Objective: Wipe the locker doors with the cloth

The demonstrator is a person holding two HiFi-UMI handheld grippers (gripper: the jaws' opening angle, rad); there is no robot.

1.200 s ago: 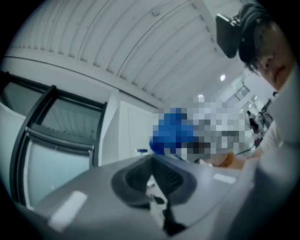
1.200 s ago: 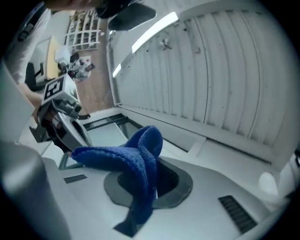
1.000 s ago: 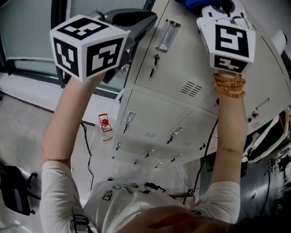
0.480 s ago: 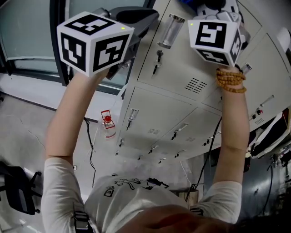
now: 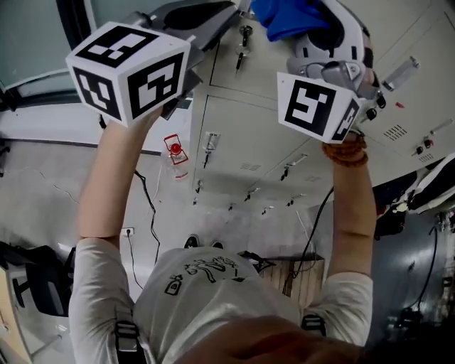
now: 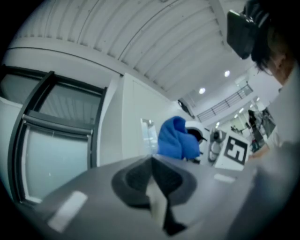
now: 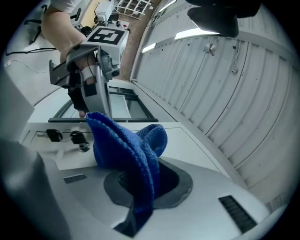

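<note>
The blue cloth (image 5: 288,15) is bunched in my right gripper (image 5: 323,43), held high against the grey locker doors (image 5: 242,135). In the right gripper view the cloth (image 7: 129,150) rises out of the shut jaws of that gripper (image 7: 140,185) and droops over them, close to a pale door panel (image 7: 197,150). My left gripper (image 5: 199,18) is raised beside it on the left, near a keyed door. In the left gripper view its jaws (image 6: 153,183) are shut with nothing between them, and the cloth (image 6: 177,138) shows ahead.
Small handles and keys (image 5: 210,146) stick out of the locker doors. A red-topped bottle (image 5: 175,153) and cables (image 5: 146,206) lie on the floor below. A black chair (image 5: 32,284) stands at the left, and dark equipment (image 5: 419,199) at the right.
The right gripper has dropped and swung left with the cloth, which now shows more fully. The left gripper has shifted slightly left, and the head view has tilted further down the lockers.
</note>
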